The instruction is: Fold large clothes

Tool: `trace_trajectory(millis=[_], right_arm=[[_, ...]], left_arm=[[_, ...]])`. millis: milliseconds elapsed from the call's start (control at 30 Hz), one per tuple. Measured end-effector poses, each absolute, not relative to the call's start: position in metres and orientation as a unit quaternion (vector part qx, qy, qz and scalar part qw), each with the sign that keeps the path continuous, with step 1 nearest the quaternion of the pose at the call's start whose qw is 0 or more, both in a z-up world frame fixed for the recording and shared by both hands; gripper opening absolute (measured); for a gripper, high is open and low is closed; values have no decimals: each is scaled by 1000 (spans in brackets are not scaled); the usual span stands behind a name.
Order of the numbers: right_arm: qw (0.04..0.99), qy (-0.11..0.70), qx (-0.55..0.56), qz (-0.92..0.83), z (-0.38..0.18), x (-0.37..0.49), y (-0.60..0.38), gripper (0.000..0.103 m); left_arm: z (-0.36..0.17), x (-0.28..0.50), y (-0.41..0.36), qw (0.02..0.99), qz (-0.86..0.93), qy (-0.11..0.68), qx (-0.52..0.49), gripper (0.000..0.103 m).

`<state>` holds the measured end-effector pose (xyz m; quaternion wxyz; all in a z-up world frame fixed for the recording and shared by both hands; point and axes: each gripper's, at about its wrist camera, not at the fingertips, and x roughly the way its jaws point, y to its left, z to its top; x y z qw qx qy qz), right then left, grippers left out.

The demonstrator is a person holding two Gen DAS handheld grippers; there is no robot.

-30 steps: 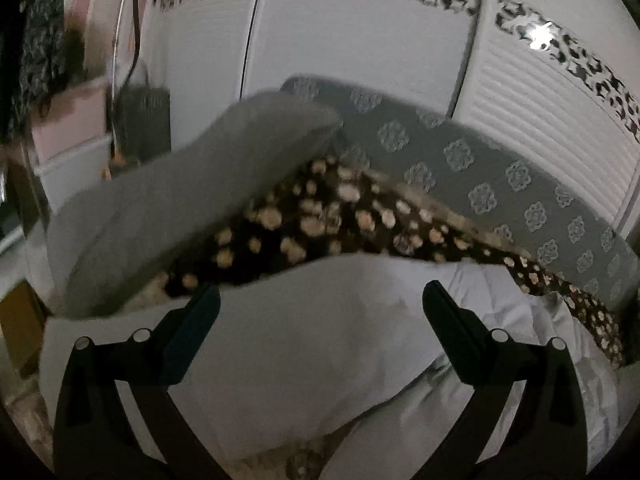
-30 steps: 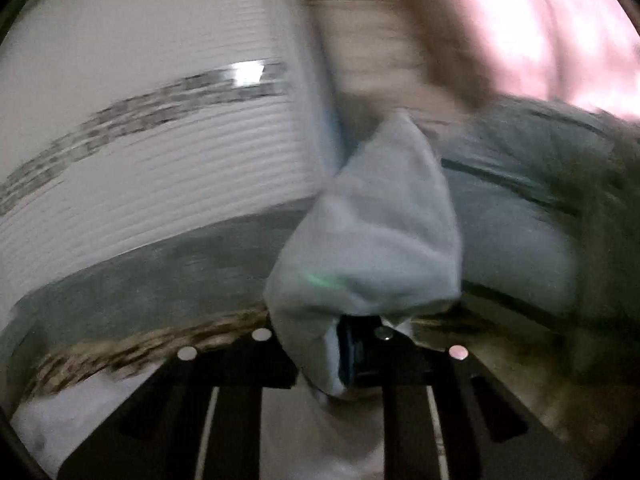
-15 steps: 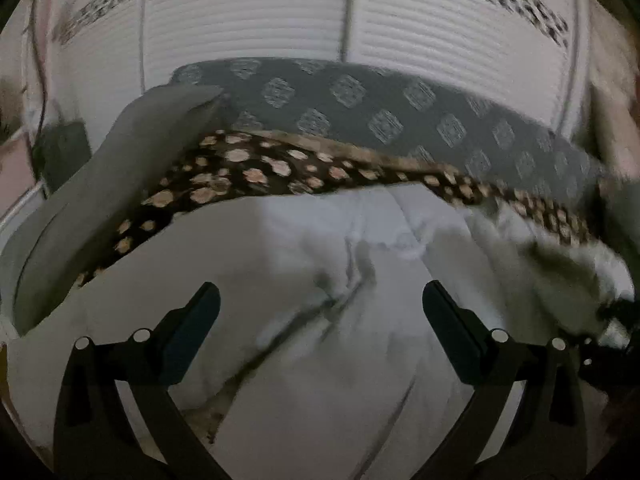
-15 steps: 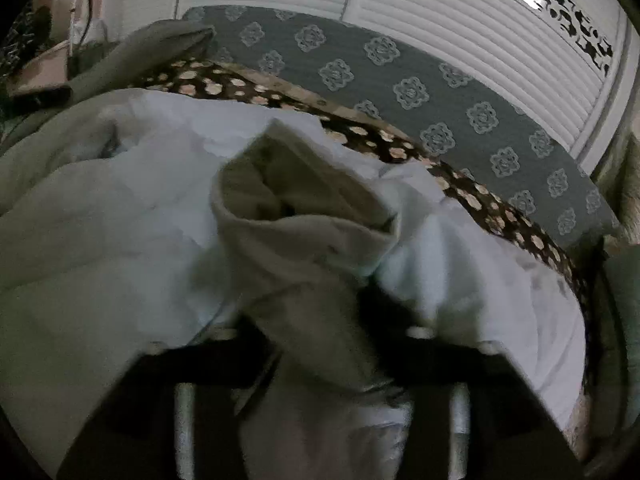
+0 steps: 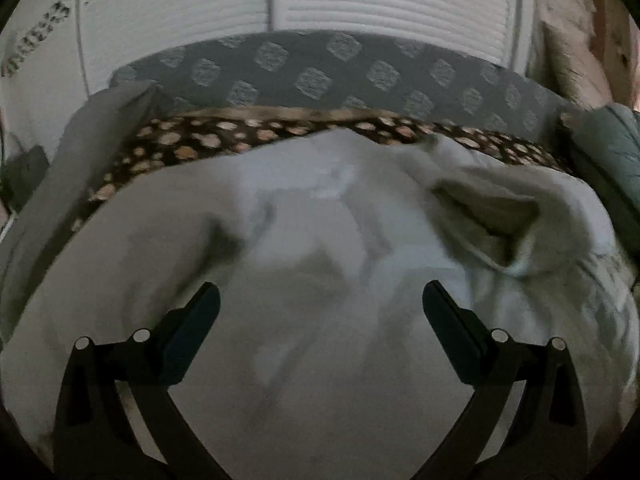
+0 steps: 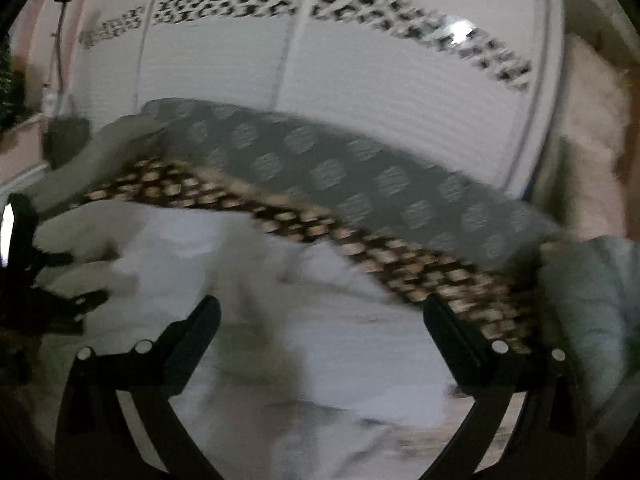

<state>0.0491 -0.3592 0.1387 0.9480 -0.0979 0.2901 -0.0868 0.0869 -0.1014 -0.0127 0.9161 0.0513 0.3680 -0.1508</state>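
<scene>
Both claws hang spread and empty above a rumpled pale garment [image 5: 304, 248] heaped on a bed: the left claw [image 5: 320, 312] over its middle, the right claw [image 6: 320, 320] near the spotted blanket [image 6: 360, 248], seemingly poised to pick an edge before folding.

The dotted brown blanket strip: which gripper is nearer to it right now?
Right. The right gripper is open with one fingertip overlapping the dotted brown blanket in its view. The left gripper, also open, sits over the white garment, with the blanket farther ahead.
</scene>
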Motion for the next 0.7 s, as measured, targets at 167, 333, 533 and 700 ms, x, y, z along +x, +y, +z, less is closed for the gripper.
trace_trajectory(millis=[167,333,533,700], right_arm=[[944,274,-76,-166,139,46,-407,101],[947,279,-5,-161,140,41,-444,101],[950,261,15,-173,146,27,-465,101],[942,269,69,-186,136,25,-490,101]], left_arm=[[3,67,-167,917,-188,340,85,100],[-7,61,-232,905,-208,349,129,100],[-23,89,-277,890,-200,396,101,66],[-36,111,-289,879,-177,429,109,9]])
